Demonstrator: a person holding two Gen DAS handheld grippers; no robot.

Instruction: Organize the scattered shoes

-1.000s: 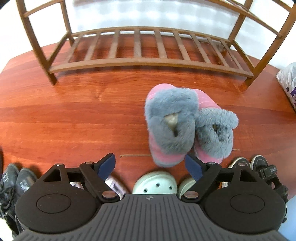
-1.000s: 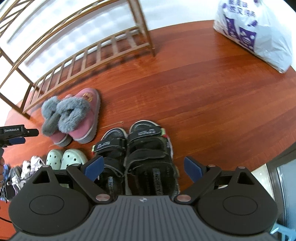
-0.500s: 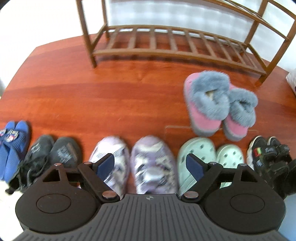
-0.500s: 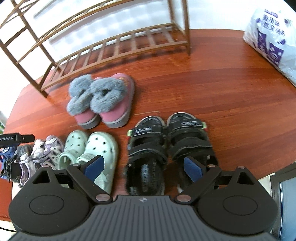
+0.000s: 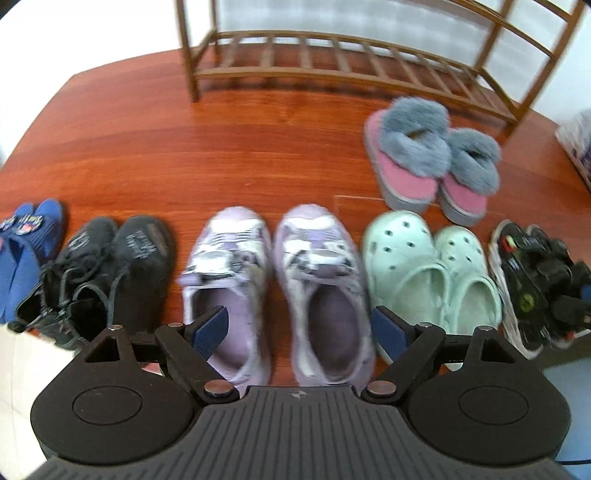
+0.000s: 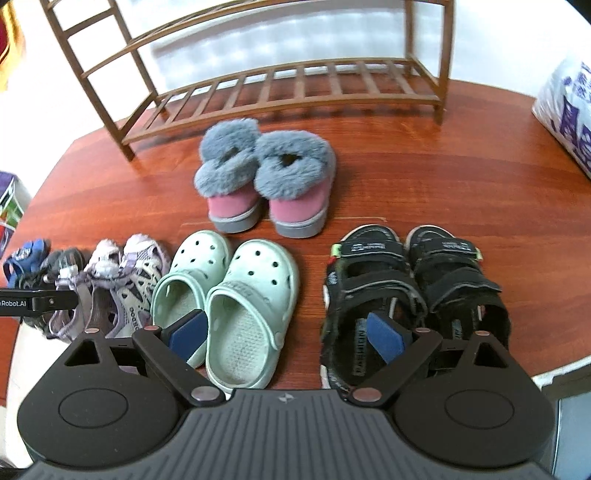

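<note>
Both grippers gape empty: left [image 5: 299, 328] over lavender sneakers [image 5: 273, 280], right [image 6: 286, 332] between clogs [image 6: 229, 295] and sandals [image 6: 410, 291].

Red wood floor [image 5: 155, 147], white wall [image 6: 280, 33]

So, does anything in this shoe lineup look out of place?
Yes: the furry pink slippers sit apart, ahead of the row, between the mint clogs and the empty wooden rack. Nothing looks damaged.

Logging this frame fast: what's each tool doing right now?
Left tool: open, holding nothing.
Right tool: open, holding nothing.
</note>
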